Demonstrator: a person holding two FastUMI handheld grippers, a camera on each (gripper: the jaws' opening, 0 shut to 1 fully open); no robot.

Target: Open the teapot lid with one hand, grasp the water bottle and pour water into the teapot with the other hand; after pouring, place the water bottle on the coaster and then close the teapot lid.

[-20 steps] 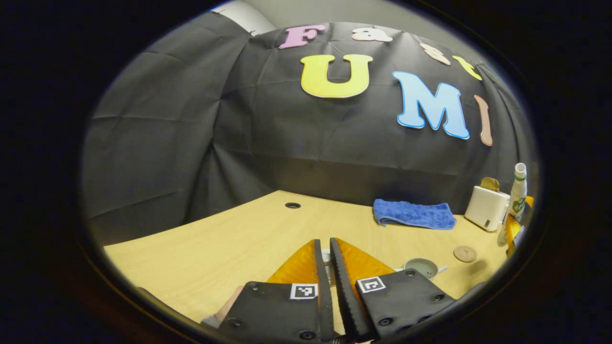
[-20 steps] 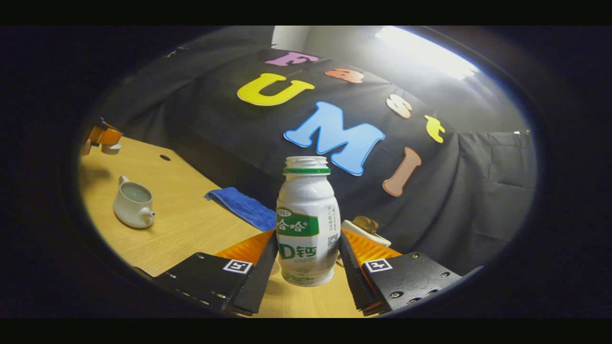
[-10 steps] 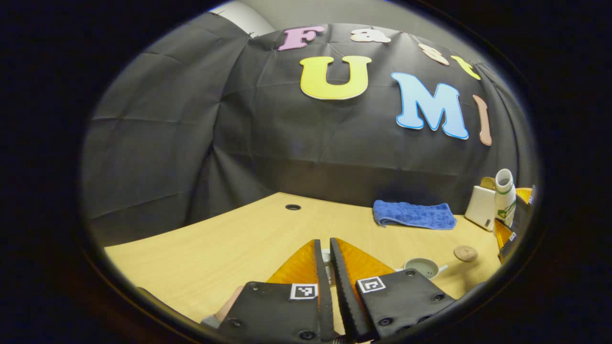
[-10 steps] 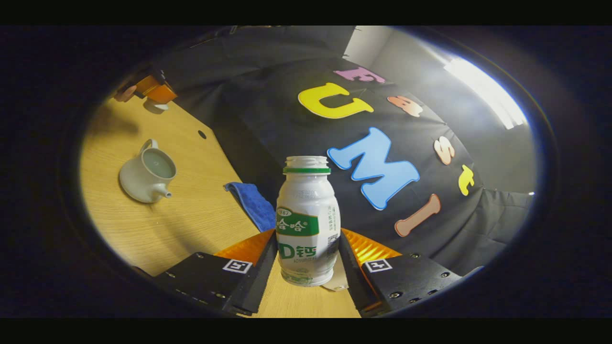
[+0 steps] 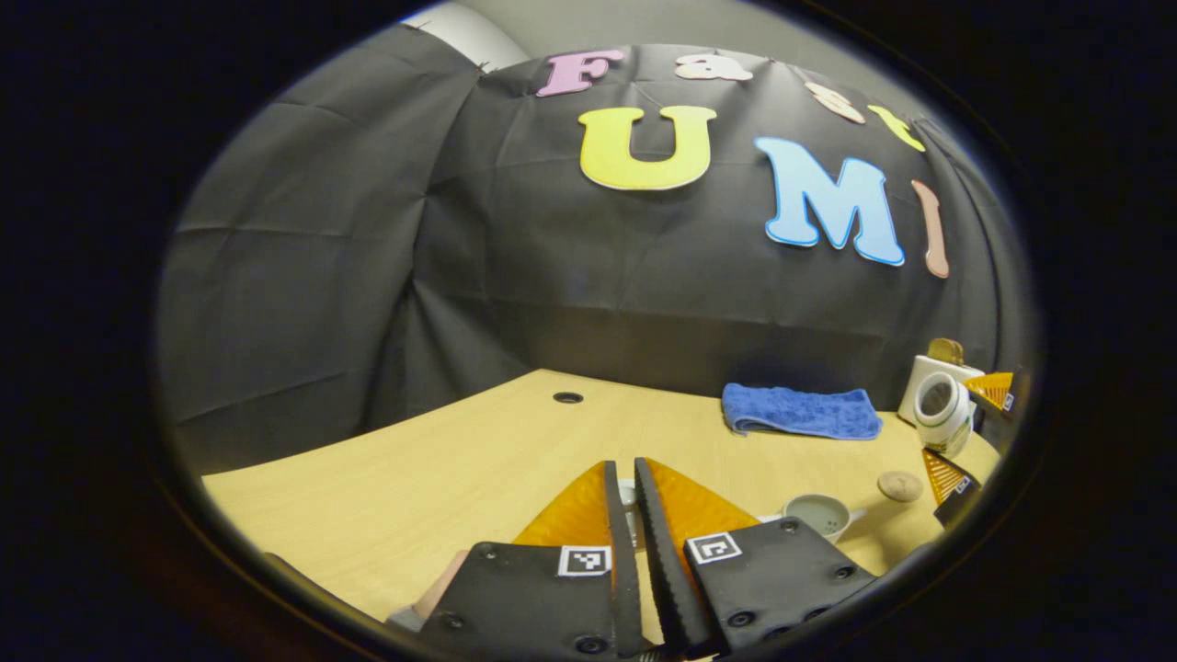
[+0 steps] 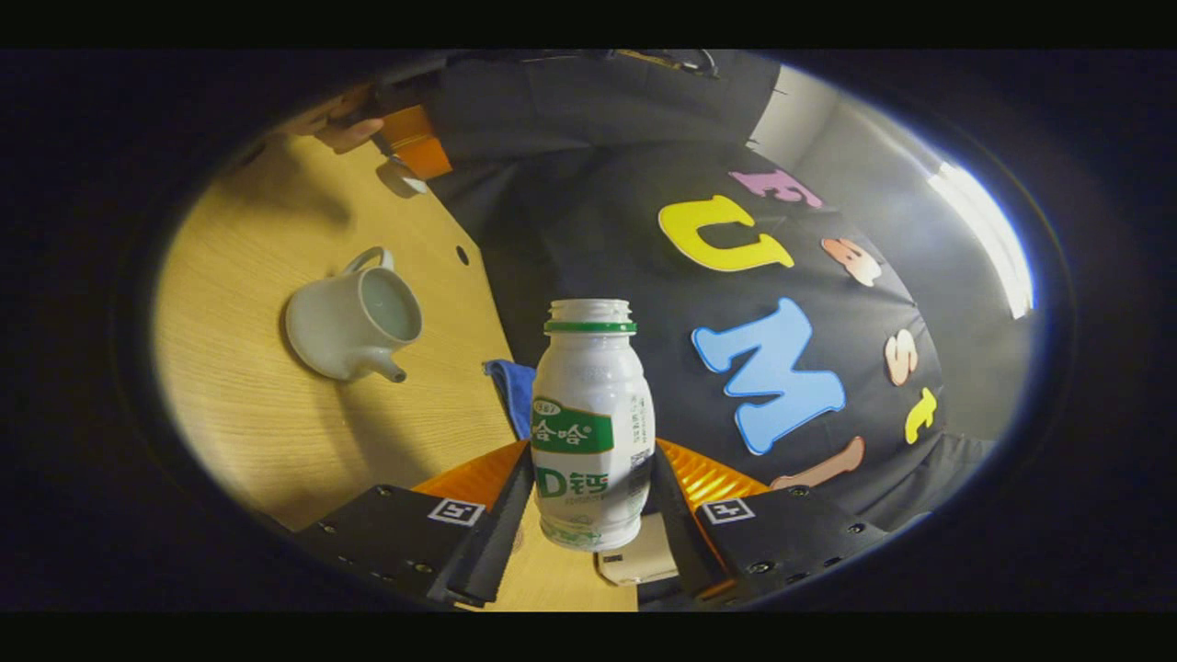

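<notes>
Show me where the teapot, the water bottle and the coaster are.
teapot point(image 6: 354, 314): right gripper view, on its white body below the open rim.
water bottle point(image 6: 591, 428): right gripper view, on its label.
coaster point(image 5: 899, 485): left gripper view, on its round top face.

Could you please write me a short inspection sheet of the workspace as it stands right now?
Surface: wooden table, with a round grommet hole.
Job's things: teapot open, lid off; water bottle uncapped, tilted; coaster bare.
Clutter: blue cloth; white box at the back.
Grippers: right gripper shut on the water bottle; left gripper nearly closed on a small pale object, probably the lid.
Cables: nothing seen.
Surroundings: black cloth wall.
</notes>
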